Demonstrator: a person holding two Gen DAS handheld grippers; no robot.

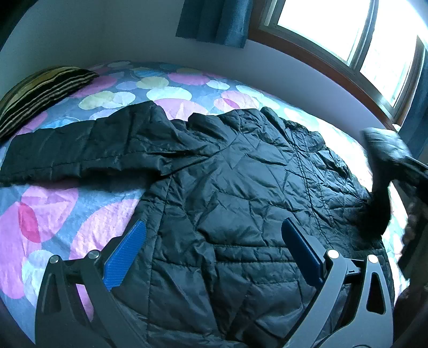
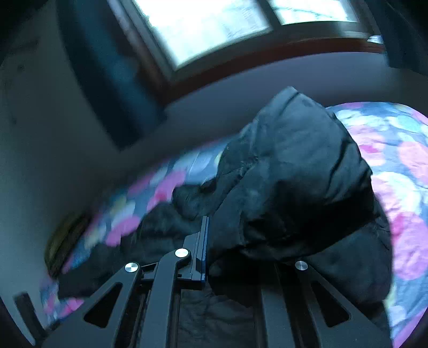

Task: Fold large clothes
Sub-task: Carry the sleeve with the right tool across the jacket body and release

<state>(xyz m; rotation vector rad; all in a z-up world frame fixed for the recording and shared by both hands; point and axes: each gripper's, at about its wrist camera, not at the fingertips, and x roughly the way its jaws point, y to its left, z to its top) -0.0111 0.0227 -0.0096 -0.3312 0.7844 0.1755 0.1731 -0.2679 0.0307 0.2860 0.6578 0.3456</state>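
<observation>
A black quilted jacket (image 1: 227, 192) lies spread on the bed, one sleeve (image 1: 75, 152) stretched out to the left. My left gripper (image 1: 214, 235) is open, its blue pads hovering over the jacket's lower body, holding nothing. My right gripper (image 2: 211, 241) is shut on the jacket's other sleeve (image 2: 294, 174) and holds it lifted above the bed; in the left wrist view this raised sleeve (image 1: 388, 150) shows blurred at the right edge. The right gripper's right finger is hidden under the fabric.
The bed has a bedspread (image 1: 88, 214) with pink, blue and white circles. A striped pillow (image 1: 40, 93) lies at the far left. A wall with a window (image 1: 347, 29) and blue curtains (image 1: 214, 18) stands behind the bed.
</observation>
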